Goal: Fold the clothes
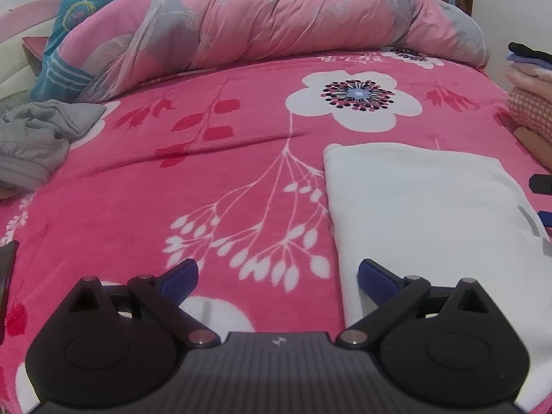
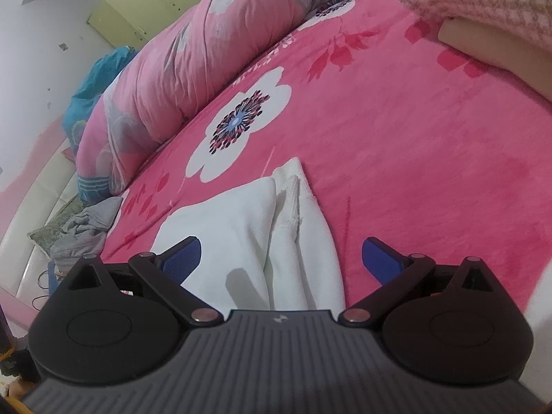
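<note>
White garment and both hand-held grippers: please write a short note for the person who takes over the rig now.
Left hand-held gripper: open, holds nothing, over the pink blanket at the left edge of the white garment.
Right hand-held gripper: open, holds nothing, over the same garment.
Done: the white garment lies folded to a narrow shape on the blanket.
Left: it may need one more fold. A grey garment lies crumpled at the far left, not yet folded. A stack of folded clothes is at the right edge.
</note>
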